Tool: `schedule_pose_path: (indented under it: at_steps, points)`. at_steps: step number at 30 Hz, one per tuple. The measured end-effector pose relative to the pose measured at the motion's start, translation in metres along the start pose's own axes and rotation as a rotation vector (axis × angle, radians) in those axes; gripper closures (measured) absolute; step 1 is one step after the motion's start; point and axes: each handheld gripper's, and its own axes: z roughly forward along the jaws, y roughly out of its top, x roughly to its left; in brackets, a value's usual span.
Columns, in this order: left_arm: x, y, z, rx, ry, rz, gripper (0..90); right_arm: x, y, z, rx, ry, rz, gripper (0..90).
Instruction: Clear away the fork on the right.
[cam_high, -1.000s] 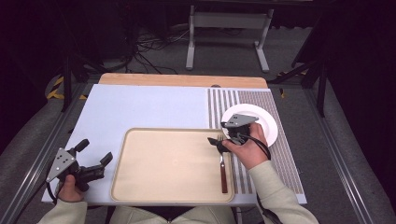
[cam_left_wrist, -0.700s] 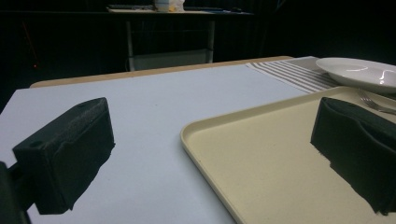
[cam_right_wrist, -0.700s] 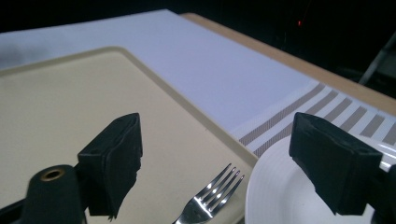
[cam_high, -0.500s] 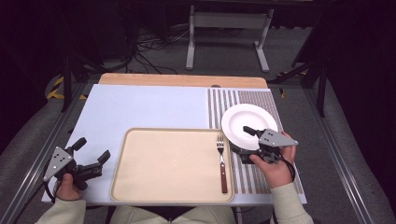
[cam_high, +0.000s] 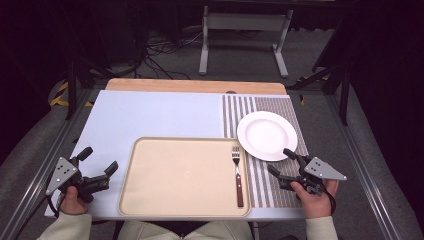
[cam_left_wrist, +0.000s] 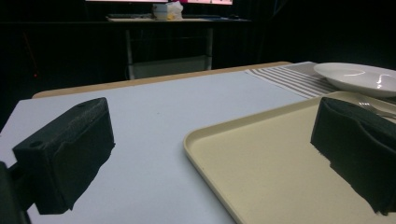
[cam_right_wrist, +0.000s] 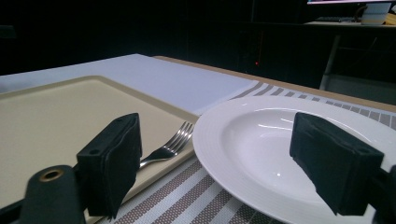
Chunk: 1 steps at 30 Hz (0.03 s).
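A beige tray (cam_high: 180, 175) lies at the table's near middle. A fork (cam_high: 238, 175) with a brown handle rests along its right side, tines pointing away. To the right a white plate (cam_high: 266, 135) sits on a striped placemat (cam_high: 265, 187). My right gripper (cam_high: 280, 161) hovers open just before the plate's near edge, nothing between its jaws. In the right gripper view (cam_right_wrist: 224, 163) the plate (cam_right_wrist: 280, 144) fills the gap and the fork (cam_right_wrist: 170, 147) lies left of it. My left gripper (cam_high: 99, 160) stands open and empty left of the tray, whose rim (cam_left_wrist: 201, 140) shows in the left gripper view (cam_left_wrist: 210, 154).
A pale blue mat (cam_high: 160, 115) covers the table's left and far parts, with a wooden strip (cam_high: 195, 86) along the far edge. Beyond the table stand a metal frame (cam_high: 242, 30) and cables on a dark floor.
My right gripper has moved from above the fork's tines to the right and toward the near edge, stopping before the plate. The fork stays on the tray. The left gripper has kept still.
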Motion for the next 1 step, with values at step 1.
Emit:
schedule_pose_path:
  at_steps: [1]
  points:
    - [0.0,0.0,0.0,0.0,0.0,0.0,0.1,-0.0002,0.0,0.0001,-0.001,-0.002,-0.006,17.3]
